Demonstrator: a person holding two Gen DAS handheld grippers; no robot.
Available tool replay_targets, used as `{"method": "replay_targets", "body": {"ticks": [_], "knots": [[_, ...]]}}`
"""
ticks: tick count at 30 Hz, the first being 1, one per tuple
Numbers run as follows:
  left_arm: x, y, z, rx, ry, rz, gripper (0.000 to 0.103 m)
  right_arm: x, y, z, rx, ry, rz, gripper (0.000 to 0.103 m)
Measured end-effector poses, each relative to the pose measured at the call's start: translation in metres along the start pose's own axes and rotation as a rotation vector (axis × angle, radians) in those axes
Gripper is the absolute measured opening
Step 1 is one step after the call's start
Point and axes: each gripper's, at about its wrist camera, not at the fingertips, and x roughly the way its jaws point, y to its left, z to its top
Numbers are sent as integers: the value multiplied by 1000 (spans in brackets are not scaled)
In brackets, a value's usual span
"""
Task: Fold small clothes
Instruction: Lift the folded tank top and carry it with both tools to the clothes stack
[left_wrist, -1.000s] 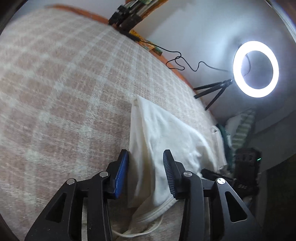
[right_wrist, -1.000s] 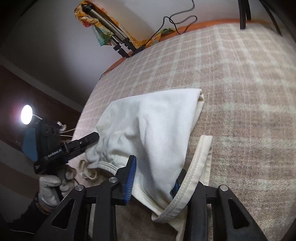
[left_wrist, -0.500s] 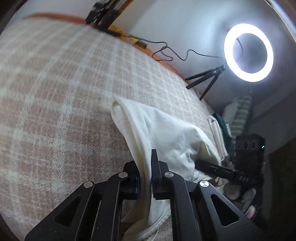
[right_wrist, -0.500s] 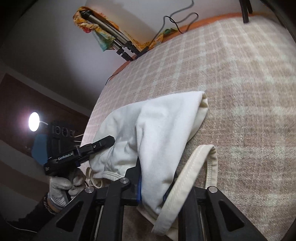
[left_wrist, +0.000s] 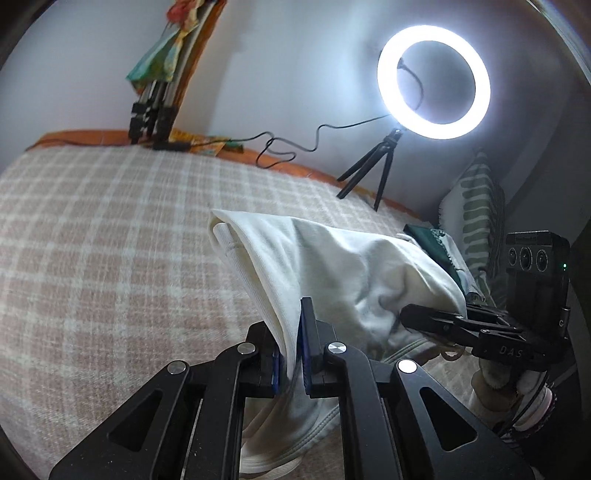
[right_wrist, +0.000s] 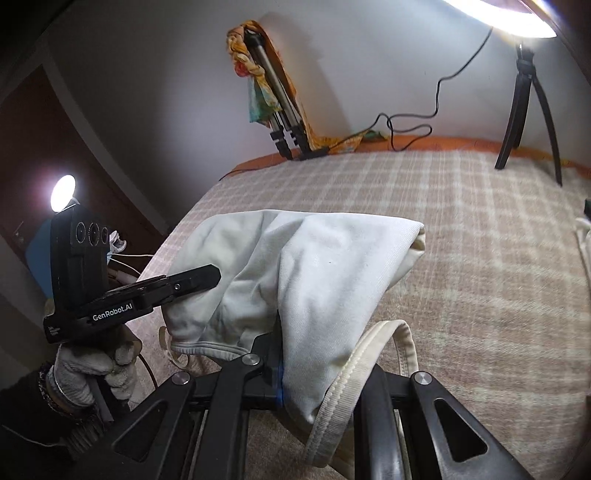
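A small cream-white garment (left_wrist: 332, 273) with a ribbed hem is lifted off the plaid blanket (left_wrist: 92, 240), its far fold still resting on it. My left gripper (left_wrist: 291, 354) is shut on the garment's near edge. My right gripper (right_wrist: 295, 373) is shut on the other near edge of the same garment (right_wrist: 314, 273), with the ribbed band (right_wrist: 354, 369) draped over its right finger. Each gripper shows in the other's view: the right one (left_wrist: 436, 321) at the right, the left one (right_wrist: 184, 284) at the left, held by a gloved hand.
A lit ring light on a small tripod (left_wrist: 436, 81) stands at the bed's far edge, with a black cable (left_wrist: 295, 140). A folded tripod with colourful cloth (left_wrist: 155, 110) leans on the wall. Striped and green textiles (left_wrist: 476, 221) lie at the right.
Both grippers closed on the garment's near edges and lifted it off the blanket. The views tilted up toward the wall.
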Motion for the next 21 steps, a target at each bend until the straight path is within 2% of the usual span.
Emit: {"method": "replay_targets", "body": {"ticks": [11, 21], "knots": [[-9, -61, 19, 137, -78, -36, 7, -62, 0, 7, -43, -113, -83, 12], [-1, -117, 29, 229, -98, -102, 7, -119, -20, -1, -31, -177, -170, 12]]}}
